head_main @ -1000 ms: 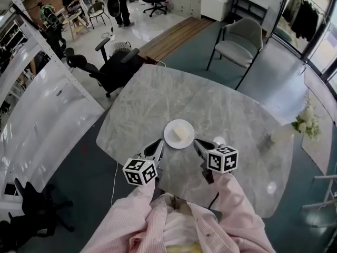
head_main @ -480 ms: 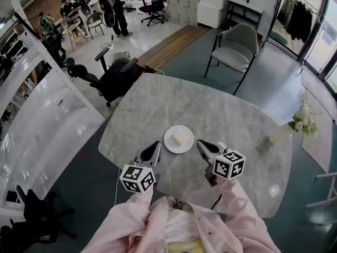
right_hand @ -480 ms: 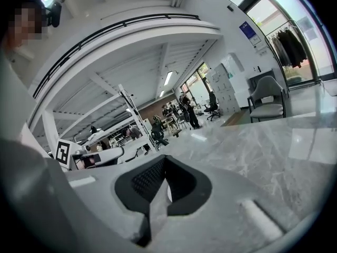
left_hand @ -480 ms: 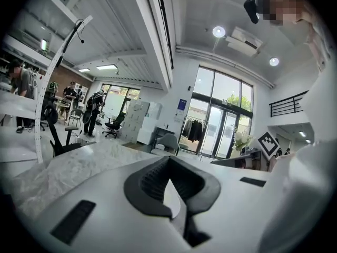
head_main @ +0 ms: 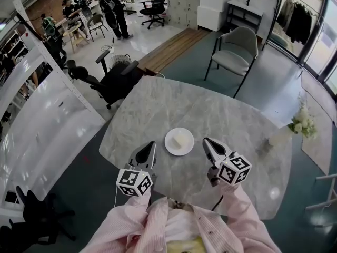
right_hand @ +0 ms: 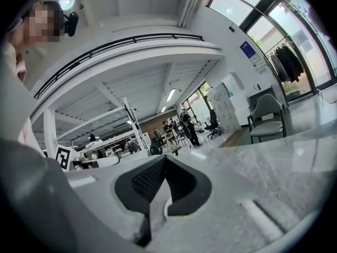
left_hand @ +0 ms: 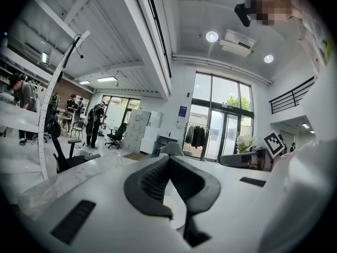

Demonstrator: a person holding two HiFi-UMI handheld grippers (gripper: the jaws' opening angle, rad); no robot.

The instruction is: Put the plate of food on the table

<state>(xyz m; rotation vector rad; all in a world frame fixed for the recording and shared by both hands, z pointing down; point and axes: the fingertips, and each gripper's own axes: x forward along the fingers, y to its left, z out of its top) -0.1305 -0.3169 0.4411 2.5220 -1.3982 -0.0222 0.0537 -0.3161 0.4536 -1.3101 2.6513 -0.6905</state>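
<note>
We see the marble table (head_main: 158,104) bearing the white plate (head_main: 179,141) near its middle. Our left gripper (head_main: 149,147) hovers just left of the plate, its jaws pressed together on nothing. Our right gripper (head_main: 208,143) hovers just right of the plate, likewise closed and empty. Neither touches the plate. On the plate lies a pale block of food (head_main: 180,139).

The plate (head_main: 171,144) in the middle is white, and the food (head_main: 180,139) on it is pale yellow. The table (head_main: 158,104) is grey with marble swirls. The sleeves (head_main: 126,225) at the bottom are pink with thin stripes.
</note>
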